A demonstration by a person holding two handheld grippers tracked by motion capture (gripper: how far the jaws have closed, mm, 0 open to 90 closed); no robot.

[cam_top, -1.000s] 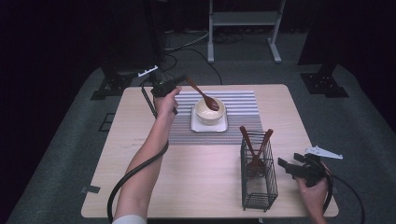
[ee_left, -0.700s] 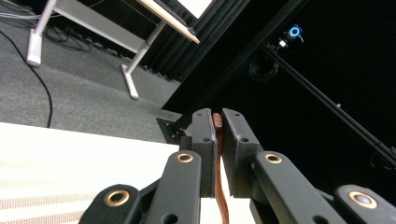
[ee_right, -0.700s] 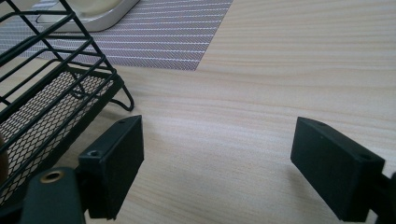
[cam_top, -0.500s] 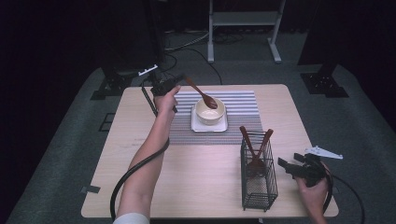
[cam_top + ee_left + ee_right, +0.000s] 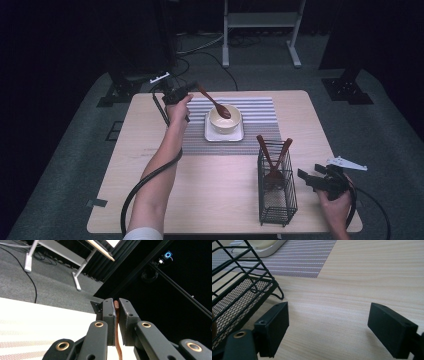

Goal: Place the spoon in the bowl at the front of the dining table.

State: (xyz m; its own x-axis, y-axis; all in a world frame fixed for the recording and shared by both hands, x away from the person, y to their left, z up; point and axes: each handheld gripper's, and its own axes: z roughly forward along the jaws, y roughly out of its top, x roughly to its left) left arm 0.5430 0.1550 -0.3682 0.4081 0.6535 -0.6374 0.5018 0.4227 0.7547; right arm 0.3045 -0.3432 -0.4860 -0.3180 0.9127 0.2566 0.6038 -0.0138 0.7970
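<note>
Left gripper (image 5: 192,89) clamped tight on wooden spoon (image 5: 214,102) handle, spoon head inside cream bowl (image 5: 225,119) on striped mat (image 5: 260,112). Right gripper (image 5: 312,180) wide open, empty, low over table (image 5: 150,150) beside wire basket (image 5: 276,197).

Black tool (image 5: 115,315), brass screws, white sleeve (image 5: 142,233)

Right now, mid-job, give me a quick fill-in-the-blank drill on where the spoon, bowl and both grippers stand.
1. The left gripper has its jaws shut on the handle of a wooden ____.
2. That spoon's head sits over the cream ____, which rests on a white tray.
3. The right gripper's jaws stand ____, with bare table between them.
4. Two more wooden utensils stand in the black wire ____.

Missing words: spoon; bowl; open; basket
</note>
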